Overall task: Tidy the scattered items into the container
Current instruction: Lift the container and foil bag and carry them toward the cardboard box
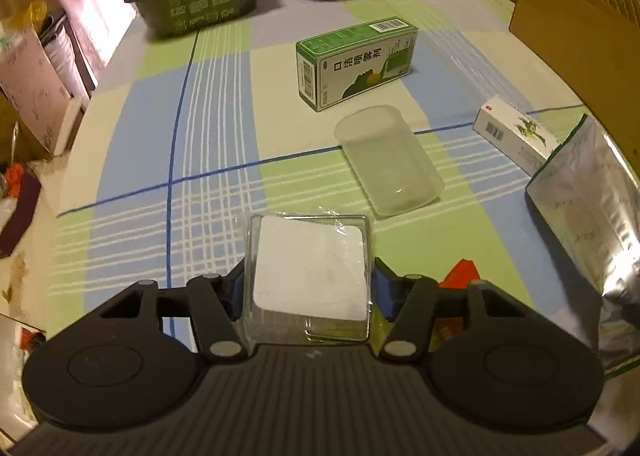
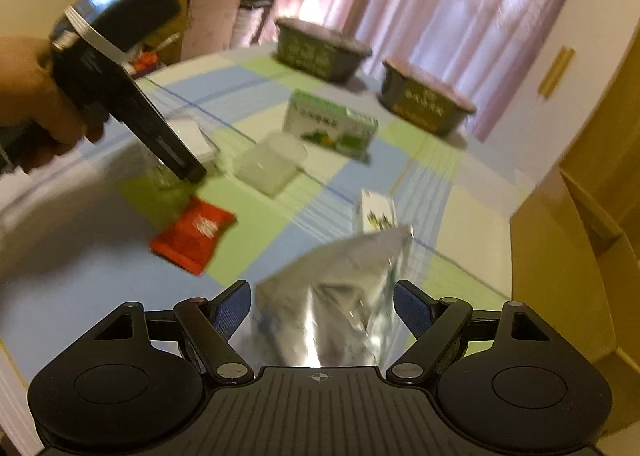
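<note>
Left gripper (image 1: pixel 310 288): jaws clamped on a clear plastic box (image 1: pixel 310 276) with a white card inside; the blue pads press on both its side walls and the box sits squarely between them.

Right gripper (image 2: pixel 322 306): jaws apart, one on each side of a silver foil pouch (image 2: pixel 336 296) that stands between them. No pad contact is visible, and the view is blurred.

Still on the table (image 1: pixel 132 160) ahead of the left jaws: a translucent tub (image 1: pixel 388 160) on its side, a green carton (image 1: pixel 356 64) beyond it, a small white carton (image 1: pixel 516 134) to the right. A red packet (image 2: pixel 192 234) lies left of the right jaws.

The cardboard box (image 2: pixel 568 264) to the right of the right jaws is judged to be the container.

Recommended: keep the clear box level and firmly gripped during transfer. Close the right jaws low on the pouch body, since foil crumples and slips. Carry one item at a time so the grippers do not collide.
</note>
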Available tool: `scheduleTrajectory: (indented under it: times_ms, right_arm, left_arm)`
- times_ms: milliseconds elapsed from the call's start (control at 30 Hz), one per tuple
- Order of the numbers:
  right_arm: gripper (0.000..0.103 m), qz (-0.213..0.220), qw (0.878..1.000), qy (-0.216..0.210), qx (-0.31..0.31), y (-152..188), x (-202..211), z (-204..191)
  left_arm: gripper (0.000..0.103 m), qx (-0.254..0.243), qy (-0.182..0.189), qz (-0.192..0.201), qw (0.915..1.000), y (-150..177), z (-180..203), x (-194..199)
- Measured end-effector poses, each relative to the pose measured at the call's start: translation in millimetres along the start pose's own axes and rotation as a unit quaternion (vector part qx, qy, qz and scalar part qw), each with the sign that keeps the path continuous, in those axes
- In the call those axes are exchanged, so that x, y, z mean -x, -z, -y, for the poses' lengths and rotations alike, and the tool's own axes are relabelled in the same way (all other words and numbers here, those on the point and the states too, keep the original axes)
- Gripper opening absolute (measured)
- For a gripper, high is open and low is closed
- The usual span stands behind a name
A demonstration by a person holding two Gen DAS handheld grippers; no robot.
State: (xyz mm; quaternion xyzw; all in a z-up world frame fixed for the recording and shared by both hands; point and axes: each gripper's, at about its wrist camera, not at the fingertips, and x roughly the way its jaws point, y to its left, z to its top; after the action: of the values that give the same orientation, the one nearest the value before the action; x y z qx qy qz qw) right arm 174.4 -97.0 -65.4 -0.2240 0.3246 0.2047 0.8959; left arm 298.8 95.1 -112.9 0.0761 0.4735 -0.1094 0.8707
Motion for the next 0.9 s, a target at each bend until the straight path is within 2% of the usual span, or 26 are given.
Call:
scheduleTrajectory:
  times_ms: [67, 200, 467, 600, 767, 800, 833, 900]
  right_arm:
    - [0.084, 0.006, 1.0, -0.004, 0.007, -3, 2, -5]
    - [0.084, -0.055, 0.998, -0.01, -0.016, 4, -21, -6]
    - [0.084, -0.092, 0.993, 0.023, -0.074, 23, -31, 16]
    - [0.084, -0.103, 0.99, 0.027, -0.094, 28, -35, 26]
    - [0.083, -0.104, 0.987, 0.022, -0.118, 30, -36, 38]
    - [0.071, -0.105, 0.987, 0.022, -0.122, 30, -36, 40]
    - [0.051, -0.108, 0.986, 0.019, -0.128, 31, -36, 44]
    - [0.05, -0.112, 0.983, 0.01, -0.147, 33, -36, 50]
  left_arm:
    - [0.055, -0.005, -0.003, 0.001, 1.0, 0, 2, 0]
    - [0.059, -0.018, -0.014, 0.005, 0.9997, 1, 5, 0]
    - [0.076, -0.047, -0.039, 0.034, 0.9975, -1, 11, 9]
    - [0.075, -0.062, -0.044, 0.015, 0.997, -2, 14, 1]
    - [0.061, -0.053, -0.035, -0.007, 0.998, -8, 8, -6]
    - [0.06, -0.053, -0.036, -0.01, 0.9979, -9, 8, -6]
    - [0.059, -0.054, -0.035, -0.013, 0.9978, -9, 8, -6]
    - [0.058, -0.06, -0.032, -0.019, 0.9975, -7, 10, -4]
